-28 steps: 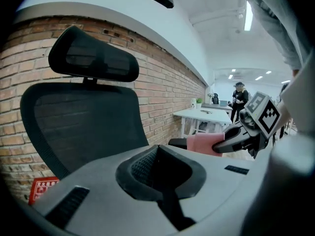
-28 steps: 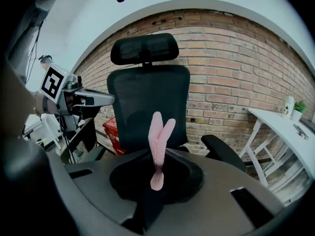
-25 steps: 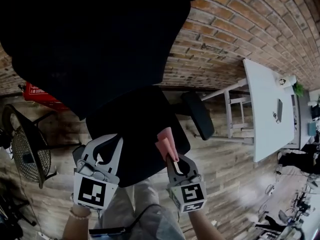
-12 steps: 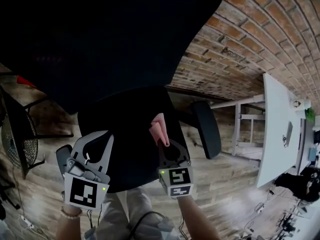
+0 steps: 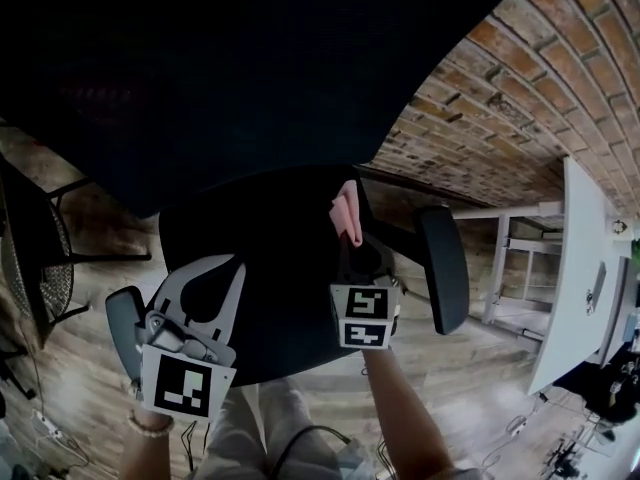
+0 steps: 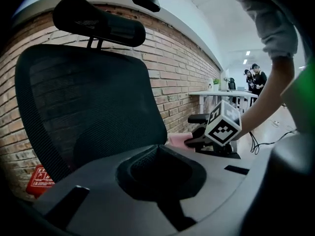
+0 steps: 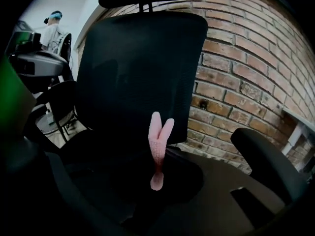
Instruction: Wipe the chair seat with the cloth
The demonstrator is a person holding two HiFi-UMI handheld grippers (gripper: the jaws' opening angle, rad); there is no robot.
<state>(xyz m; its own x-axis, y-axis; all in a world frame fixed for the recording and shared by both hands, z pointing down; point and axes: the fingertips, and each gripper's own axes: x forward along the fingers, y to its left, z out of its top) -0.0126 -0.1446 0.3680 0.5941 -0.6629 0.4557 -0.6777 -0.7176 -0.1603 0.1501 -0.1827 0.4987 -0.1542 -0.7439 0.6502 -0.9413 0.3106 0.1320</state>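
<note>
The black chair seat (image 5: 255,258) lies below me, under its tall mesh backrest (image 5: 220,78). My right gripper (image 5: 350,243) is shut on a pink cloth (image 5: 346,211) over the seat's rear right part, close to the backrest. In the right gripper view the cloth (image 7: 158,139) sticks up out of the shut jaws (image 7: 156,176) in two lobes. From the left gripper view I see the cloth (image 6: 177,139) pinched by the right gripper (image 6: 194,142). My left gripper (image 5: 215,261) is shut with nothing in it, at the seat's front left.
A right armrest (image 5: 445,268) and a left armrest (image 5: 122,323) flank the seat. A brick wall (image 5: 480,118) stands behind the chair, with a white table (image 5: 585,268) at right. A red box (image 6: 39,178) sits by the wall. People (image 6: 253,75) stand far off.
My right gripper has carried the cloth forward and to the right across the seat, towards the backrest. The left gripper has stayed at the front left.
</note>
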